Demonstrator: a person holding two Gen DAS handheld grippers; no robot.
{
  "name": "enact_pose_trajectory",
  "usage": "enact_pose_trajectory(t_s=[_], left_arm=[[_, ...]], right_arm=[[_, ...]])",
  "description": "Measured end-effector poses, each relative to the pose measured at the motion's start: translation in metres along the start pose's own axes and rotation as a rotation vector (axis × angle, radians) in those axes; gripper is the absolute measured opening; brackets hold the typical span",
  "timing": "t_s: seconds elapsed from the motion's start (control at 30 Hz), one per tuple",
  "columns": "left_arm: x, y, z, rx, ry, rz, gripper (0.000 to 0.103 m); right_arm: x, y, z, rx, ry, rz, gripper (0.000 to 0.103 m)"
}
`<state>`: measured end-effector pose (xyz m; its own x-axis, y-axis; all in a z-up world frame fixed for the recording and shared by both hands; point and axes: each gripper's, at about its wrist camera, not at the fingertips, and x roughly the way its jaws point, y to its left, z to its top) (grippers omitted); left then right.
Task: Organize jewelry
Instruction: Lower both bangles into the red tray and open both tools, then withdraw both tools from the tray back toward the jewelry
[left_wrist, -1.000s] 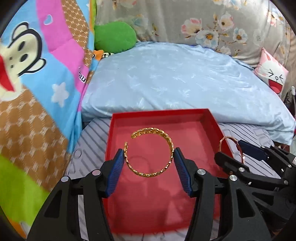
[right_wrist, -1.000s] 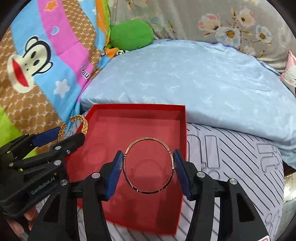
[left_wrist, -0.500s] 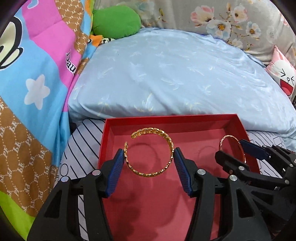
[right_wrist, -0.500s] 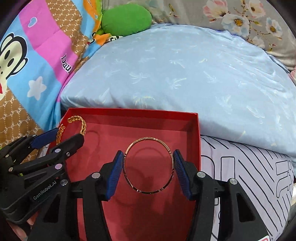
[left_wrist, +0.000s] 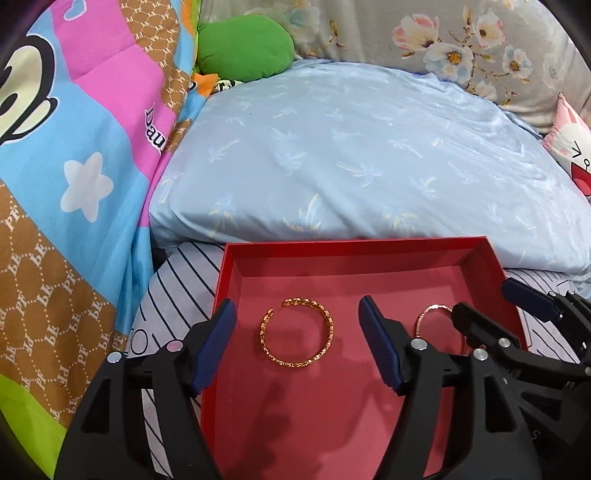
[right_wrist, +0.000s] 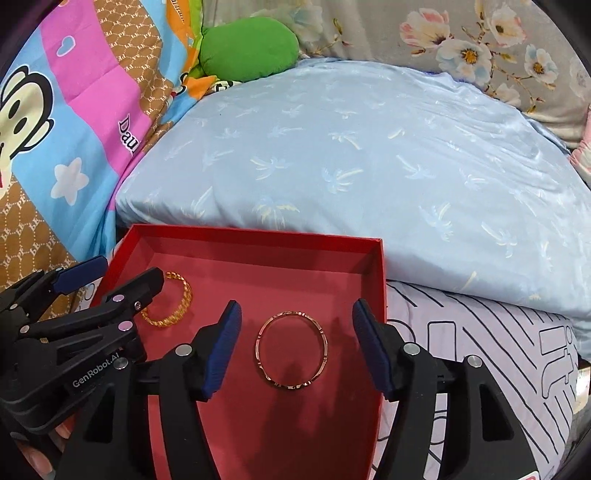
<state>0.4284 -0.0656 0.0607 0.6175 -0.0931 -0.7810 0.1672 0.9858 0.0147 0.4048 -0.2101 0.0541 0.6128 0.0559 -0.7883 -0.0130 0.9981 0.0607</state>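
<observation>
Both bangles lie loose on the floor of the red box (left_wrist: 480, 254), so a fingertip dragged across on the way out could snag one and flick it over the low wall onto the bedding. The left gripper (left_wrist: 297, 345) has just been opening, and its jaws stand apart around the gold chain bangle (left_wrist: 295, 332) without touching it. The right gripper (right_wrist: 295, 349) has likewise just spread clear of the thin rose-gold bangle (right_wrist: 291, 349), which lies nearer the box's right wall.

Open above the red box (left_wrist: 476, 254); blue pillow (left_wrist: 362, 155) crowds behind, quilt (left_wrist: 74, 184) left.
</observation>
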Motion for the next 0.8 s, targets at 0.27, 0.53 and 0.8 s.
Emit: enact_pose_trajectory(t_s=[0.27,0.53,0.8], left_arm=[[-0.05,-0.001,-0.015,0.011,-0.047,-0.015,0.07],[-0.118,-0.012,-0.053,0.046,-0.101,-0.021,0.07],[-0.157,-0.017,-0.123,0.057,-0.07,-0.051,0.071]], right_arm=[[-0.056,0.003,-0.016,-0.006,-0.069,0.02,0.065],[-0.12,0.012,-0.062,-0.033,-0.125,0.001,0.065],[-0.169,0.022,-0.136,-0.069,-0.133,-0.025,0.065]])
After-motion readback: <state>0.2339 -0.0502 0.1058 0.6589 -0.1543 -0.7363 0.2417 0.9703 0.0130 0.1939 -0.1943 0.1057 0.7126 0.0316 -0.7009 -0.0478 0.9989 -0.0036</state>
